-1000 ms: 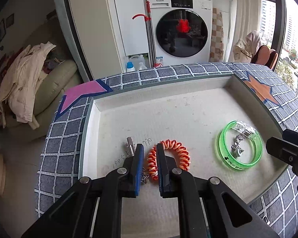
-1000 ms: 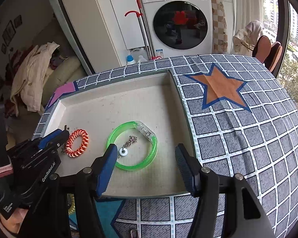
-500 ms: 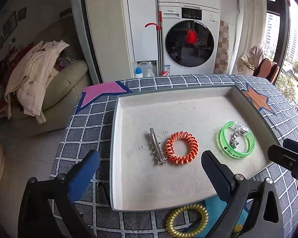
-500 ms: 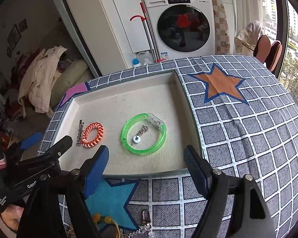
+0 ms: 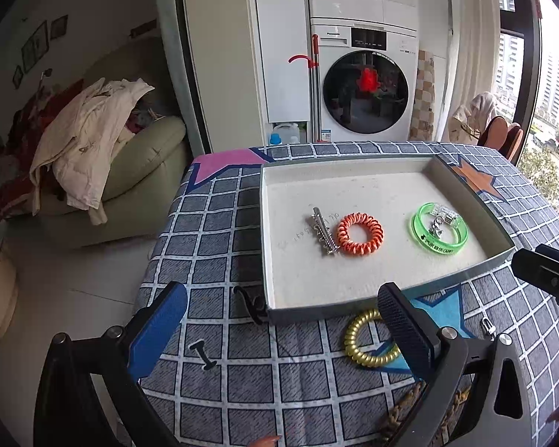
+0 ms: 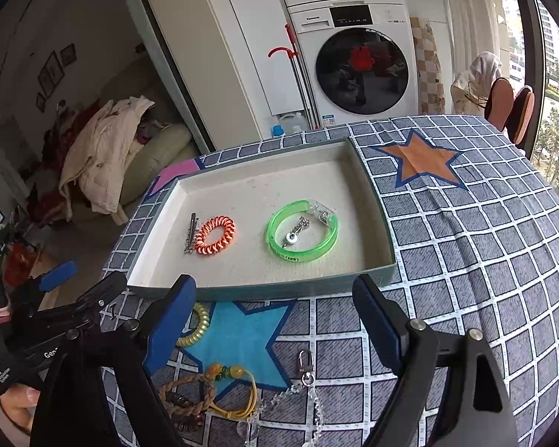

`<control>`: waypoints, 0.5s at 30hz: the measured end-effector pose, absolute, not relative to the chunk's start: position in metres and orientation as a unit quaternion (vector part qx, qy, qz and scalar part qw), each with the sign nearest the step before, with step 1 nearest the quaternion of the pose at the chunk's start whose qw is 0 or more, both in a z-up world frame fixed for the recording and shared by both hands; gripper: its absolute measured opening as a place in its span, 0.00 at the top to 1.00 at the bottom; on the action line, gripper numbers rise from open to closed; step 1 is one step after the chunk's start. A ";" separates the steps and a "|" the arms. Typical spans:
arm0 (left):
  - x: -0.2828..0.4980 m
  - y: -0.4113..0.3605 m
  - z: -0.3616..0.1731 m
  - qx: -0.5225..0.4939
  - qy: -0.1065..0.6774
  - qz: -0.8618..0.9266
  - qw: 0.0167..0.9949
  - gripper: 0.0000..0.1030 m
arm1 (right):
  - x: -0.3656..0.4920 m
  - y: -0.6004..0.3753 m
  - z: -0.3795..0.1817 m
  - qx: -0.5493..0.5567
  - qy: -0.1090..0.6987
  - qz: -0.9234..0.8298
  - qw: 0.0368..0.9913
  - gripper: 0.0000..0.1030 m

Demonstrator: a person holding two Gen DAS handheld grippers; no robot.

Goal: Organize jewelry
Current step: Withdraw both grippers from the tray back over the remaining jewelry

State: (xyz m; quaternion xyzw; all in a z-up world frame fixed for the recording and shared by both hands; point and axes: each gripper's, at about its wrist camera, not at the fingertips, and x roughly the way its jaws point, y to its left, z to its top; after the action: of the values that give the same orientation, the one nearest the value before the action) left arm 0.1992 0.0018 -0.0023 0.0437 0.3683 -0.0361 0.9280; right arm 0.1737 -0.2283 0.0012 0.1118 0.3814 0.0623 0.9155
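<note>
A shallow grey-green tray [image 5: 387,303] [image 6: 264,292] holds a silver hair clip [image 5: 323,231] [image 6: 191,231], an orange spiral hair tie [image 5: 360,233] [image 6: 215,235] and a green bangle [image 5: 439,232] [image 6: 302,236] with a small silver chain charm inside it. My left gripper [image 5: 279,329] is open and empty, above the cloth in front of the tray. My right gripper [image 6: 275,326] is open and empty, also in front of the tray. A gold spiral hair tie [image 5: 369,339] [image 6: 195,329] lies on the cloth by the tray's front wall.
On the checked cloth [image 6: 484,260] near me lie a brown braided bracelet [image 6: 184,398], a yellow cord with beads [image 6: 238,387] and a silver clasp chain [image 6: 307,368]. Small black clips [image 5: 205,355] lie at the left. The table edge drops off to the left.
My left gripper opened, let go of the orange hair tie in the tray and pulled back toward me. My right gripper also drew back from the tray.
</note>
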 end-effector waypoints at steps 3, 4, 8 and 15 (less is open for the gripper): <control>0.187 0.005 -0.005 0.039 0.376 -0.039 0.925 0.00 | 0.167 -0.223 0.002 0.106 0.394 0.066 0.911 0.15; 0.183 0.007 -0.008 0.036 0.380 -0.039 0.924 0.00 | 0.165 -0.222 0.002 0.104 0.397 0.065 0.910 0.15; 0.166 0.008 -0.017 0.033 0.398 -0.054 0.915 0.00 | 0.152 -0.218 -0.002 0.092 0.409 0.070 0.905 0.15; 0.136 0.011 -0.024 0.024 0.409 -0.059 0.910 0.00 | 0.127 -0.218 -0.018 0.085 0.436 0.068 0.893 0.15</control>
State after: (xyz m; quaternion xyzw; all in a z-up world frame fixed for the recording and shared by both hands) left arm 0.1356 0.0115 -0.0243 0.0241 0.4094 -0.0590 0.9101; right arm 0.1274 -0.2184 -0.0175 0.0853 0.4355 0.0684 0.8935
